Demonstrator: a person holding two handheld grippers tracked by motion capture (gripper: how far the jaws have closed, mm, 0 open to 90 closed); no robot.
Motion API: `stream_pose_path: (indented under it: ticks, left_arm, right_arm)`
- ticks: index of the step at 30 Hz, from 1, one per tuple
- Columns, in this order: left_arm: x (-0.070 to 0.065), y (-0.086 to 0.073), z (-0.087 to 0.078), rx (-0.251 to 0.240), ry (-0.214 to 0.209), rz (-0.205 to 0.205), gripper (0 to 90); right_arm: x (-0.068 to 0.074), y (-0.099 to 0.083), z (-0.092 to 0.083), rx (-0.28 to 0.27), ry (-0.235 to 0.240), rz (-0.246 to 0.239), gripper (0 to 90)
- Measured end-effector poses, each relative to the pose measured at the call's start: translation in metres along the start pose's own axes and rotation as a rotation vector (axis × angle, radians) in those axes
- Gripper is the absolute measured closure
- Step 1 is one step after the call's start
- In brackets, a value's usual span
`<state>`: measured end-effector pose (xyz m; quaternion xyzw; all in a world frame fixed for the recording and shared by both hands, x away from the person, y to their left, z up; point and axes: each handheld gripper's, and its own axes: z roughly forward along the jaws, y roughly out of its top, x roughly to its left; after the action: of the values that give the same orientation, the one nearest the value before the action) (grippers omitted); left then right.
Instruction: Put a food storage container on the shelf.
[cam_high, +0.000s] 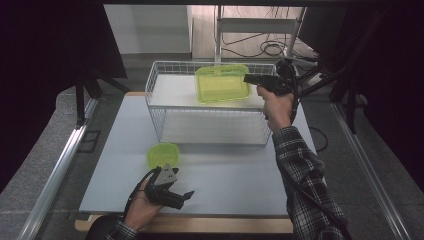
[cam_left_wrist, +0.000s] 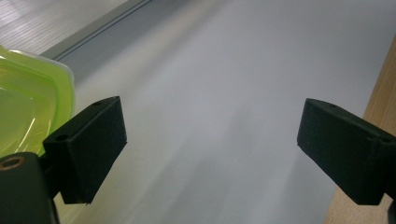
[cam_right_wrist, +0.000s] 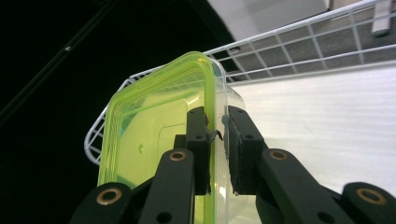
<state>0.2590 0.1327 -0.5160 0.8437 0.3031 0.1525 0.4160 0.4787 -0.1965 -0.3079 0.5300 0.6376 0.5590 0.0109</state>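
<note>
Grey tabletop (cam_high: 225, 180) lies beneath both my tongs. Nearest me, my left gripper (cam_high: 186, 195) rests low over it, jaws spread wide, nothing between them; a small green lid (cam_high: 163, 154) sits just beyond it. Farther off, my right gripper (cam_right_wrist: 217, 128) is clenched on the rim of a green lidded container (cam_high: 222, 83), held over the upper shelf of a white wire basket (cam_high: 165, 70).

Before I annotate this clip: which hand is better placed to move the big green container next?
Right. The right hand-held gripper is already shut on the big green container at the wire basket; the left hand-held gripper sits open, low on the table.
</note>
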Motion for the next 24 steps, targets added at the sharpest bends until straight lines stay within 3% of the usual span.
stream_pose_path:
  ticks: [2,10,18,24]
  left_arm:
    - [0.0,0.0,0.0,0.0,0.0,0.001,8.0]
    - [0.0,0.0,0.0,0.004,0.003,0.005,8.2]
    - [0.0,0.0,0.001,0.011,0.01,0.008,8.2]
    - [0.001,-0.001,0.001,0.015,0.013,0.007,8.2]
  right_arm:
    - [-0.002,0.001,0.004,-0.01,-0.034,-0.005,79.9]
    - [-0.008,-0.002,0.007,-0.017,-0.044,-0.002,78.3]
    - [-0.011,-0.004,0.015,0.001,-0.118,-0.056,71.0]
    - [-0.013,-0.004,0.019,0.002,-0.121,-0.065,67.9]
